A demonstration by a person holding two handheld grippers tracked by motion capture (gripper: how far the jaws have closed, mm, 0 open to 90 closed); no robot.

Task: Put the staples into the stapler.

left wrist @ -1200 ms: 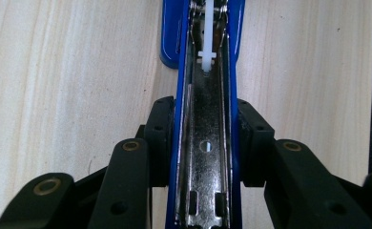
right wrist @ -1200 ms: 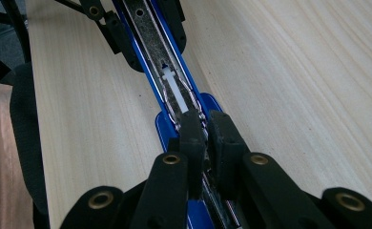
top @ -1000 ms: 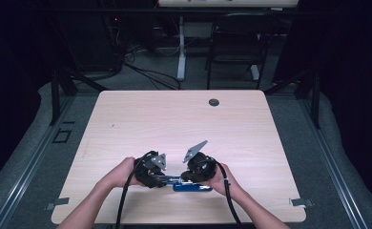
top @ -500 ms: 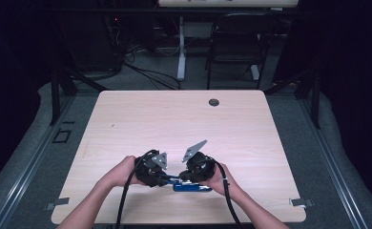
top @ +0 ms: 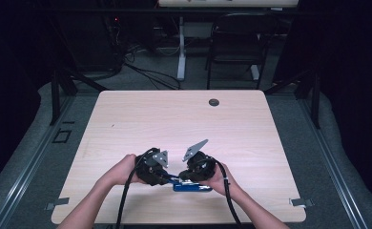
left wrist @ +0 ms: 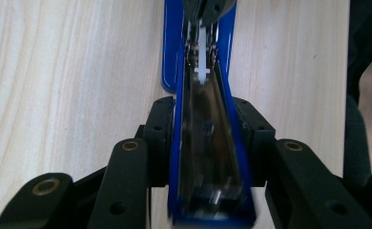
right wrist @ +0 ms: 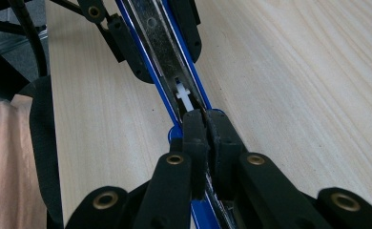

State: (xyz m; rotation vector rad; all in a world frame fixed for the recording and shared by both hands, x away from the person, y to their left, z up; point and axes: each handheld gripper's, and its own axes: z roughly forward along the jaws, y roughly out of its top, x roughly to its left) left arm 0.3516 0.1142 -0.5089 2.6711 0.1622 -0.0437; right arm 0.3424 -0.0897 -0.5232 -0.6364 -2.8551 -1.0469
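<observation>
Two grippers are meeting over the blue stapler [top: 191, 187], which is lying near the front edge of the table [top: 174, 119], between the person's hands. Comparing with a second ago, we are seeing almost nothing change: the left gripper [top: 166, 180] is sitting a touch closer to the stapler, the right gripper [top: 185, 180] is holding its place, and the stapler is lying where it lay.

In the left gripper view, the pads are pressing on both blue sides of the stapler [left wrist: 208, 157], so we are reading that as a firm clamp. The staple channel is lying open, with its white pusher [left wrist: 201, 71] showing at the far end.

In the right gripper view, the jaws are closed tight together just beside that pusher [right wrist: 184, 95]. Whether they are pinching a thin part, we cannot tell.

We are judging the work as paused mid-step, with the stapler braced and the fine handling of the channel pending.
</observation>
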